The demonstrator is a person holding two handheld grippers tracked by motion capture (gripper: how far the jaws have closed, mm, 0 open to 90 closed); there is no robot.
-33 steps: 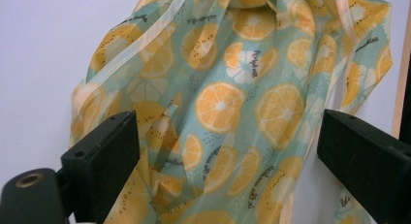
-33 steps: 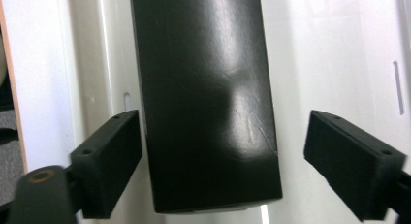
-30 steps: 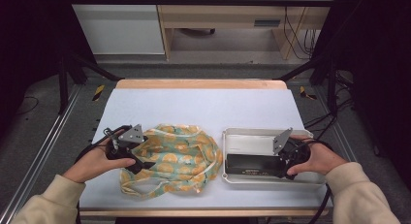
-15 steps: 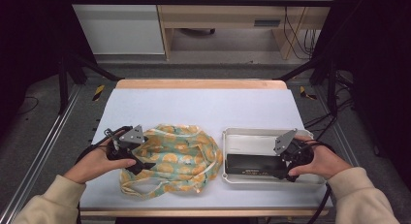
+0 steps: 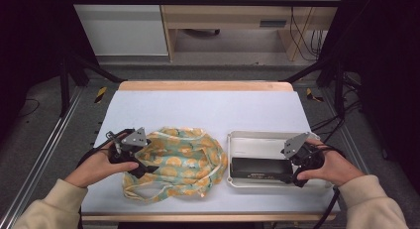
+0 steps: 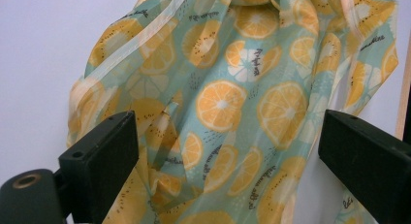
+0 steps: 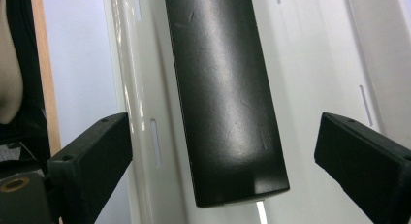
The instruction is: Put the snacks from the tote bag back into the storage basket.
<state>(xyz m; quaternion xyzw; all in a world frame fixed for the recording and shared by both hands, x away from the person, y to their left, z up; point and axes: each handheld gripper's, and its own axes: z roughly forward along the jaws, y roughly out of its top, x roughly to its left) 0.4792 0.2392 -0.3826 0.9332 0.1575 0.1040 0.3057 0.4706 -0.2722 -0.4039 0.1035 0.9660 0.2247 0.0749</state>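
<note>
Our left gripper [image 5: 141, 165], jaws spread, hovers over the thin, floppy citrus-print bag [image 5: 185, 159] at 7 o'clock on the table [image 5: 208, 107]; we would pinch a bunched fold. Our right gripper [image 5: 293, 173], also released, straddles the rigid, smooth black case [image 5: 257, 168] lying in the white tray [image 5: 257, 142] at 5 o'clock; grasp it across its narrow width.

A white table [image 5: 208, 107] with a wooden far edge [image 5: 205, 85] stands on grey floor [image 5: 44, 130]. Beyond it stand a white cabinet [image 5: 119, 26] and hanging cables [image 5: 297, 26].

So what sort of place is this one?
Probably a lab recording bench: a white table inside a black frame, cables on the floor behind, and hand-held grippers over a cloth and tray.
</note>
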